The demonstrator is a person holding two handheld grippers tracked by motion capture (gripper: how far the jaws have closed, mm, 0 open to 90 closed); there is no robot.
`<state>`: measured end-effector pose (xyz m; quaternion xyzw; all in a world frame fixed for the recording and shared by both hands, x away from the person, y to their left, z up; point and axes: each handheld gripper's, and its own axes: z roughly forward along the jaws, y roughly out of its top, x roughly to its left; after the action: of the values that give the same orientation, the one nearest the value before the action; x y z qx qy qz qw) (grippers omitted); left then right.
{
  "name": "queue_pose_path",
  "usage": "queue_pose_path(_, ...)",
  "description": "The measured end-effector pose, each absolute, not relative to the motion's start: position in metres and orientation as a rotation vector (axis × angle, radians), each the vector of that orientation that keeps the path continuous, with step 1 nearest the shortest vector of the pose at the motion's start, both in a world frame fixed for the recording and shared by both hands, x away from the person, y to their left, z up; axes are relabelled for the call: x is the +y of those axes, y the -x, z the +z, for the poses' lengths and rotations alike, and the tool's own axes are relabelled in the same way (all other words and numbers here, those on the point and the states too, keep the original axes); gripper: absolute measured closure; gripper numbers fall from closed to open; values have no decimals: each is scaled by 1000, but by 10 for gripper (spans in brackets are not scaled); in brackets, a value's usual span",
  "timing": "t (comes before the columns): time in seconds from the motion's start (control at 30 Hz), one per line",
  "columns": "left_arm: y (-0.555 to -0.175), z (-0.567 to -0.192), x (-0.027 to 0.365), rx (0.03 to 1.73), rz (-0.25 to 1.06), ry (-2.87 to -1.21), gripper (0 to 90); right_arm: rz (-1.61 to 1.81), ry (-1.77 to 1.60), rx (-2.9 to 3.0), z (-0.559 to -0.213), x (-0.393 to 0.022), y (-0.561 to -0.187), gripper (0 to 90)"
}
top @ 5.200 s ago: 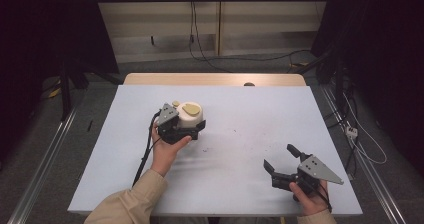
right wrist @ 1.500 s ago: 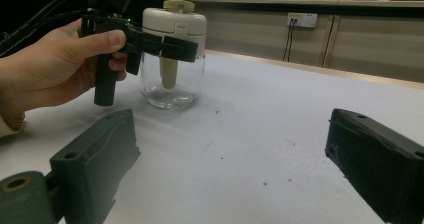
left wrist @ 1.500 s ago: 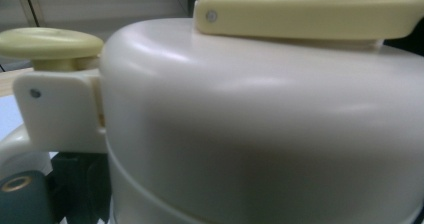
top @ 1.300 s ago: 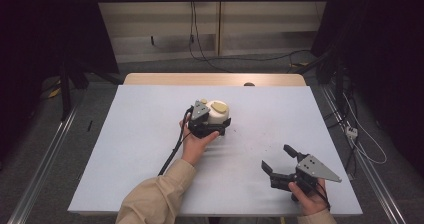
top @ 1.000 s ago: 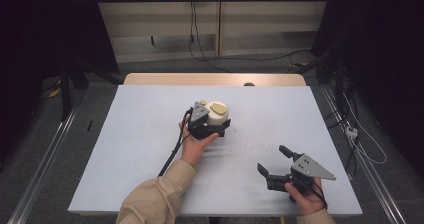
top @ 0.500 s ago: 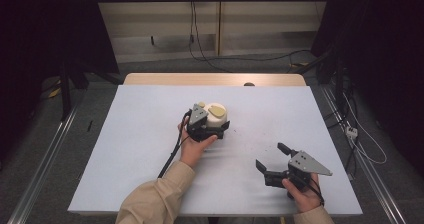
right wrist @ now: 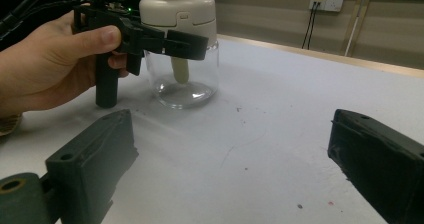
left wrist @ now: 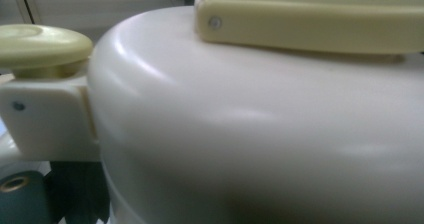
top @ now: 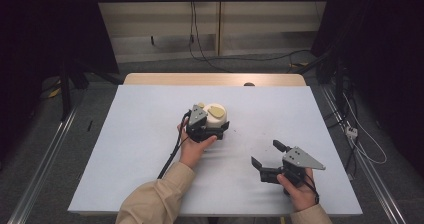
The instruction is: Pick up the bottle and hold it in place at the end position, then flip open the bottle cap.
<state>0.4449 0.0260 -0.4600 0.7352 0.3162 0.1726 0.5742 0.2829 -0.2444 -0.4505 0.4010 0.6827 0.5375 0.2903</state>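
A clear glass jar (top: 216, 116) with a cream lid stands on the white table (top: 140, 134), a little left of the middle. My left gripper (top: 216, 125) is shut on the jar just under the lid, one black jaw crossing its front. The left gripper view is pressed up close to the cream lid (left wrist: 250, 129), its round knob (left wrist: 42, 44) and a flat yellowish handle (left wrist: 310, 19). In the right gripper view the jar (right wrist: 180, 59) stands at upper left with a cream part hanging inside it. My right gripper (top: 266, 154) is open near the front right, jaws wide and holding nothing (right wrist: 235, 174).
A wooden strip (top: 210, 79) runs along the table's far edge, with a small dark object (top: 248, 84) on it. Cables lie on the floor behind and to the right. A black cable (top: 170, 156) trails from the left gripper across the table.
The left gripper has carried the jar rightward toward the table's middle and now holds still. The right gripper has slid left, toward the jar, still open.
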Motion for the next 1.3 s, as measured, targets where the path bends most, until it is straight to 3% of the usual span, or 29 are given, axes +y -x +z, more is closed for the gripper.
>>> queue_pose_path(1.3, -445, -460, 26, 742, 401, -1727, 58, 1477, -1090, 1837, -425, -206, -324, 45)
